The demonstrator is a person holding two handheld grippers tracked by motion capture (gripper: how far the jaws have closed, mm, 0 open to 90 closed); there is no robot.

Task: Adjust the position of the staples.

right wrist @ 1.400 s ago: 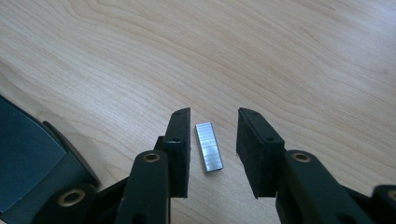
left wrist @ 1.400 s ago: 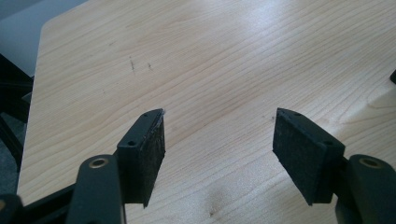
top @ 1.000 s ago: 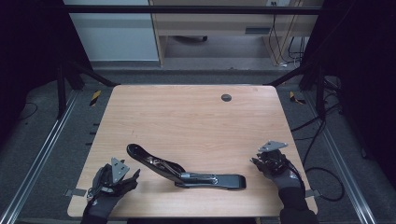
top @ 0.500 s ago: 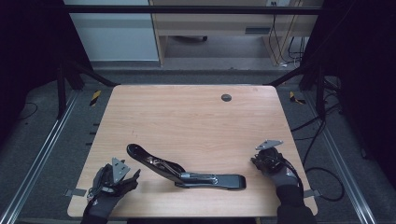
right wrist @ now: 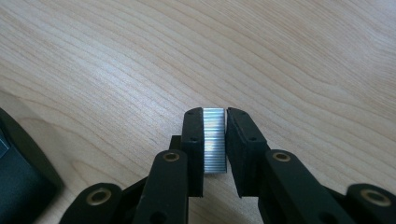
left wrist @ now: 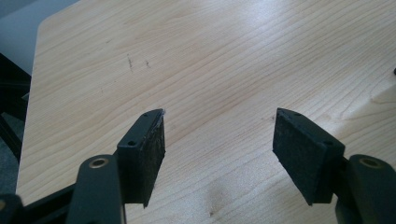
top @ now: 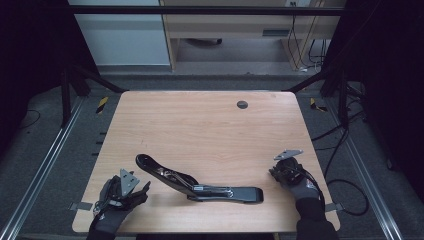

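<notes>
A black stapler point(top: 200, 185) lies swung open and flat on the wooden table point(top: 200, 125) near its front edge; one end of it shows in the right gripper view point(right wrist: 18, 177). To its right, my right gripper point(top: 276, 173) point(right wrist: 215, 114) is held low over the table. Its jaws have just been closing and now press on a silver strip of staples point(right wrist: 215, 140) between the pads. Left of the stapler, my left gripper point(top: 144, 188) point(left wrist: 219, 126) stands open, its pads point(left wrist: 149, 149) wide apart over bare wood with nothing between them.
A small dark round grommet point(top: 242, 104) sits near the table's far edge. Metal rails point(top: 45, 165) run along both sides of the table, and cables point(top: 345, 185) trail on the floor to the right.
The right gripper has shifted slightly to the left. The left gripper and the stapler have stayed where they were.
</notes>
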